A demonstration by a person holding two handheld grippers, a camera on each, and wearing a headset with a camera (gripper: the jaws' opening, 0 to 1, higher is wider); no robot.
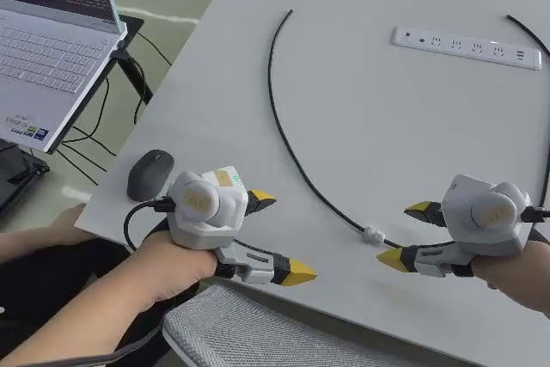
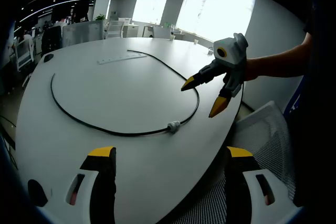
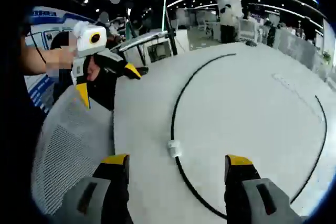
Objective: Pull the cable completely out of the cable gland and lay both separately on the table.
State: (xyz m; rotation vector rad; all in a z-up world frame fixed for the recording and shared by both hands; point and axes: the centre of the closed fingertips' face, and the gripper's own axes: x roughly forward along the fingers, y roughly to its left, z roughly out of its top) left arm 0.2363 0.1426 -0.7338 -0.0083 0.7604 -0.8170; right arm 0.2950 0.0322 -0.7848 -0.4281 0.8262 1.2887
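A long black cable (image 1: 277, 105) curves across the white table (image 1: 387, 126) and runs through a small white cable gland (image 1: 372, 235) near the front edge. The gland (image 2: 173, 126) lies flat on the table, still on the cable (image 2: 105, 127). My left gripper (image 1: 282, 236) hovers open at the table's front edge, left of the gland. My right gripper (image 1: 404, 233) is open just right of the gland, its yellow tips pointing at it without touching. In the right gripper view the gland (image 3: 173, 148) sits just ahead of the open right gripper (image 3: 177, 160).
A white power strip (image 1: 468, 46) lies at the back right, with another black cable (image 1: 533, 36) beside it. A grey mouse (image 1: 149, 174) rests near the table's left edge. A laptop (image 1: 51, 49) stands on a stand off the table to the left. A mesh chair (image 1: 241, 333) is below.
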